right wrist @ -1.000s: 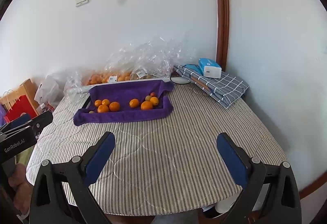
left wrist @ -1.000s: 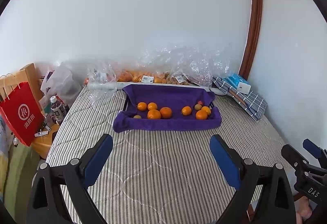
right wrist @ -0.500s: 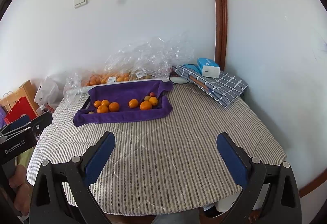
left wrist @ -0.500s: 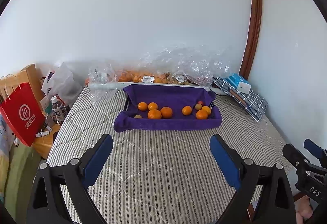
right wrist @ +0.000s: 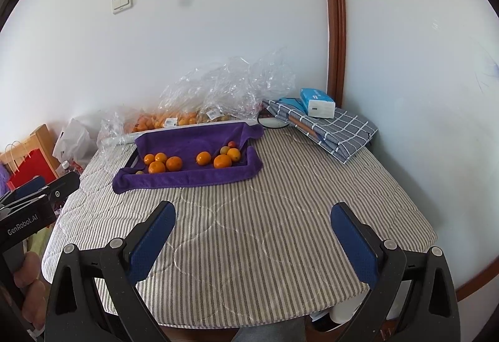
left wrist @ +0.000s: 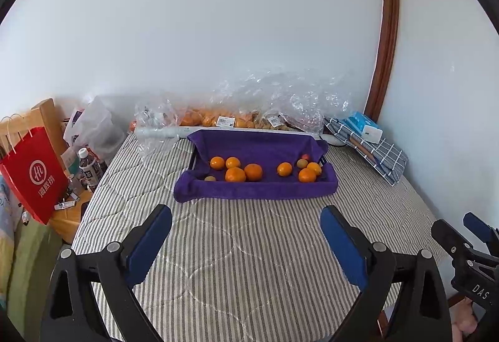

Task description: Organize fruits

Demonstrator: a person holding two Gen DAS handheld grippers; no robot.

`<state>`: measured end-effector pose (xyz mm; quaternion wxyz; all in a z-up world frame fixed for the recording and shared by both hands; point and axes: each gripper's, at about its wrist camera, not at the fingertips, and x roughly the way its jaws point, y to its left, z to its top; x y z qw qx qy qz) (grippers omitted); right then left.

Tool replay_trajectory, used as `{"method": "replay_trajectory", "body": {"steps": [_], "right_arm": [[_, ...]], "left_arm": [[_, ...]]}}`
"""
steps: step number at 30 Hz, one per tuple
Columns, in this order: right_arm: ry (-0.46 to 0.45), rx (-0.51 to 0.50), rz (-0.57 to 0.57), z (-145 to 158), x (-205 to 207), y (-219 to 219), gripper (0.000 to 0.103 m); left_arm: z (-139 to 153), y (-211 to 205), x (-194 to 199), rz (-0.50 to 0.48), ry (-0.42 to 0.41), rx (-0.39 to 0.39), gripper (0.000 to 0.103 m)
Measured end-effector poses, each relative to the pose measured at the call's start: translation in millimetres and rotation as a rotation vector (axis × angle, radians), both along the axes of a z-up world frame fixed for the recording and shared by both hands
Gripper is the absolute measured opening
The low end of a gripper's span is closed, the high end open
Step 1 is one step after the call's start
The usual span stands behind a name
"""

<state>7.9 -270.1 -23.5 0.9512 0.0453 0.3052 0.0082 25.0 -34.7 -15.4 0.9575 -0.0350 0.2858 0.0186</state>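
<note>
oranges (left wrist: pixel 253 171) on purple towel (left wrist: pixel 255 189)

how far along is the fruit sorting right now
Barely started, by the look of it. Nothing looks sorted yet: oranges and a few smaller fruits lie mixed in the purple-towel tray. Nothing is in hand: the left tool and right tool are both open, empty, over the striped table, short of the tray. All the picking and grouping appears left, and more fruit sits bagged behind the tray.
</note>
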Motion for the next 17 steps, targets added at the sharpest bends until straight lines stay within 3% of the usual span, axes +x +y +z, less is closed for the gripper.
{"method": "replay_trajectory", "body": {"steps": [17], "right_arm": [[0.001, 0.003, -0.002, -0.3, -1.3, 3.3, 0.099]], "left_arm": [[1.6, 4.0, 0.8, 0.004, -0.006, -0.004, 0.098]]}}
